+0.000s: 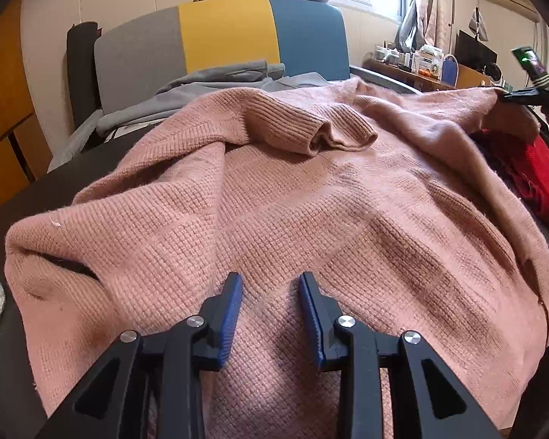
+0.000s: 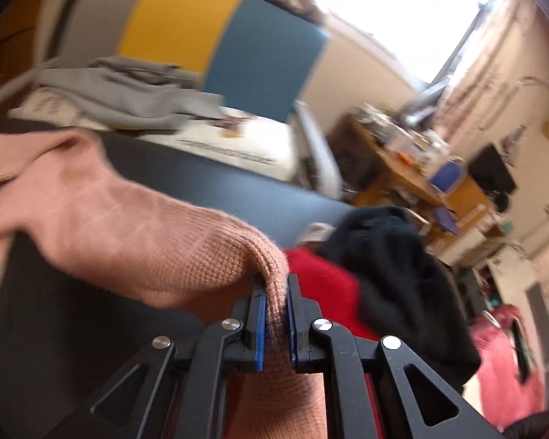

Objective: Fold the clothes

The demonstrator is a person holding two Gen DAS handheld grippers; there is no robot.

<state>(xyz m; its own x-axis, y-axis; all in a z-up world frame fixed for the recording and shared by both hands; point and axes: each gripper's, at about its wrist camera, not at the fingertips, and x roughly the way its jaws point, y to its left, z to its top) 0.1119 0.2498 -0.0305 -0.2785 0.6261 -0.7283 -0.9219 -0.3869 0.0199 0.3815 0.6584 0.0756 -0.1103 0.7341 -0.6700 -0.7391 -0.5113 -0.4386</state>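
- Left wrist view: we see the pink knit sweater (image 1: 292, 197) spread over a dark surface, its ribbed cuff (image 1: 311, 128) lying folded in across the chest. Our left gripper (image 1: 271, 303) rests low on the near part of the knit with its jaws apart; the fabric lies beneath and between the blue pads (image 1: 234, 311), but they pinch nothing. At the far right edge the right gripper (image 1: 519, 95) lifts a corner of the sweater (a red garment (image 1: 530, 172) lies beside it).
- Right wrist view: our right gripper (image 2: 274, 292) has its jaws closed tight on a fold of the sweater (image 2: 146, 245), which drapes away to the left above the dark surface (image 2: 201, 183). The view is blurred. A red garment (image 2: 325, 281) and a black garment (image 2: 402, 278) wait just beyond.
- We judge the step in hand to be drawing the sleeve or side out for a fold. Next, we should carry the held edge across the body and lay it flat, while the left gripper pins or pinches the near hem.
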